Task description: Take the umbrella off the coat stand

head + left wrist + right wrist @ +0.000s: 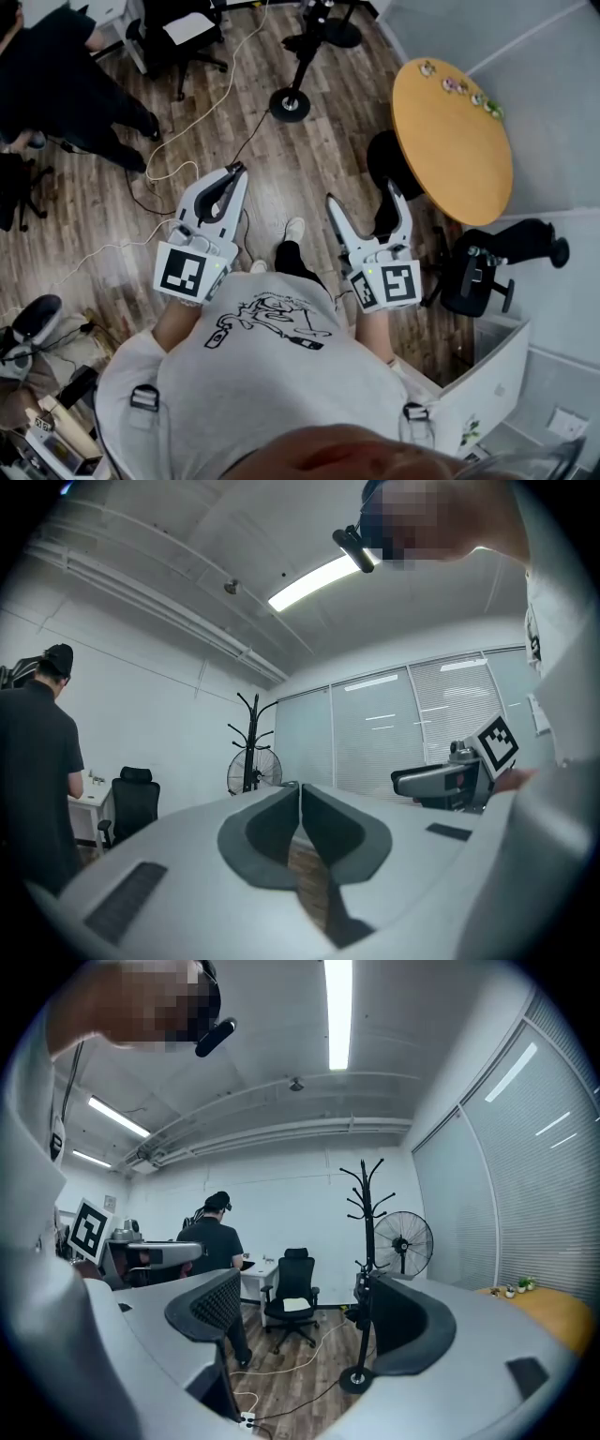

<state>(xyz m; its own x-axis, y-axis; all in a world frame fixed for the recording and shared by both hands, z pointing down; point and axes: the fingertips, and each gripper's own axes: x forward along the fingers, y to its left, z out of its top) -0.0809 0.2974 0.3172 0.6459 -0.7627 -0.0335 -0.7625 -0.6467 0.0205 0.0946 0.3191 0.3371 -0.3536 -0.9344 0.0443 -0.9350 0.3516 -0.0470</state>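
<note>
The black coat stand (367, 1206) rises ahead of me, its round base (290, 104) on the wood floor. A small dark bundle, probably the folded umbrella (361, 1294), hangs low on the pole. It is too small to make out clearly. My right gripper (305, 1314) (364, 194) is open and empty, well short of the stand. My left gripper (235, 172) (300, 797) is shut, its pads touching with nothing between them. The stand (251, 735) shows far off in the left gripper view. Both grippers are held out level in front of my body.
A round wooden table (452, 120) stands at the right, with black office chairs (483, 267) beside it. A person in black (214, 1241) works at a desk by the far wall. A fan (403, 1241) stands beside the coat stand. Cables (187, 150) cross the floor.
</note>
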